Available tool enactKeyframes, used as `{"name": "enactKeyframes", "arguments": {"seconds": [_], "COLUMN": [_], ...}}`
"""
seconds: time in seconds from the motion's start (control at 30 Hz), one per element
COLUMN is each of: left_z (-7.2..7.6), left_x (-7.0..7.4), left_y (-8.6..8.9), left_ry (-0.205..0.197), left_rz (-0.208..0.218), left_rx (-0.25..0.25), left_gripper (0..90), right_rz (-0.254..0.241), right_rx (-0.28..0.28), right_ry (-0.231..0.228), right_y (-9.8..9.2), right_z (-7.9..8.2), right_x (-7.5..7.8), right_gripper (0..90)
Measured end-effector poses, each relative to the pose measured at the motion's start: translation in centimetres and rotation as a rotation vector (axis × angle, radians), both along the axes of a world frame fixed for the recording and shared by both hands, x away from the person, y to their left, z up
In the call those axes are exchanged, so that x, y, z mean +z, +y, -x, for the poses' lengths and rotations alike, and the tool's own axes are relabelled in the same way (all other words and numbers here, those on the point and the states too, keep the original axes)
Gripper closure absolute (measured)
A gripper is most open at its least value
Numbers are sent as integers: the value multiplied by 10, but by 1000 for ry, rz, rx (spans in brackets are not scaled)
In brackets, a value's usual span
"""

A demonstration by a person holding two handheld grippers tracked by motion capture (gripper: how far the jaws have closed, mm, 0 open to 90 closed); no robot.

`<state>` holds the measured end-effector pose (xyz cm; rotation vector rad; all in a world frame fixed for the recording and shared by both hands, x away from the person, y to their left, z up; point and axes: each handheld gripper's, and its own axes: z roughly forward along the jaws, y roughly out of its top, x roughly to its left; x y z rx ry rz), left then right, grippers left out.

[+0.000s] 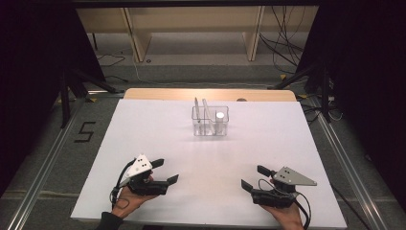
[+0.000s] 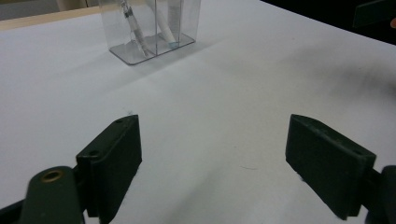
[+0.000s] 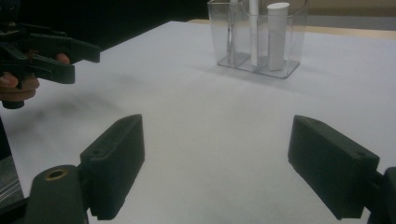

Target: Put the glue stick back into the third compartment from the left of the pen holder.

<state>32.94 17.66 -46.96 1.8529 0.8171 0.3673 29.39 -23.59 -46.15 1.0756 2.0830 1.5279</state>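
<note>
While both tools are resting low near the bottom edge of the high view, we are looking at a clear holder (image 1: 210, 121) standing upright just above the middle of the frame, well apart from either hand. It is keeping a thin pen (image 1: 197, 111), a slanted white stick (image 1: 207, 111) and a white capped tube (image 1: 219, 121) upright in its compartments, so their tops are standing free for a pinch from above. We are holding the left gripper (image 1: 165, 171) at lower left and the right gripper (image 1: 254, 178) at lower right, each angled inward toward the holder, likely readying a reach. In the left gripper view the jaws are standing wide apart over bare white table (image 2: 224, 98), gripping nothing. In the right gripper view the jaws are gaping equally wide, touching nothing, with the holder at upper right of centre.
</note>
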Motion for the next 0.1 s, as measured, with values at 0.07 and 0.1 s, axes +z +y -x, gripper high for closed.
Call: {"name": "enactKeyframes", "arguments": {"seconds": [0.07,0.1], "left_z": [0,0], "left_x": [0,0], "left_y": [0,0], "left_ry": [1,1], "left_rz": [-1,0], "left_rx": [1,2], "left_gripper": [180,180], "right_rz": [1,1], "right_rx": [0,0], "right_ry": [-1,0], "right_y": [0,0], "right_z": [0,0], "right_x": [0,0], "right_gripper": [196,196]}}
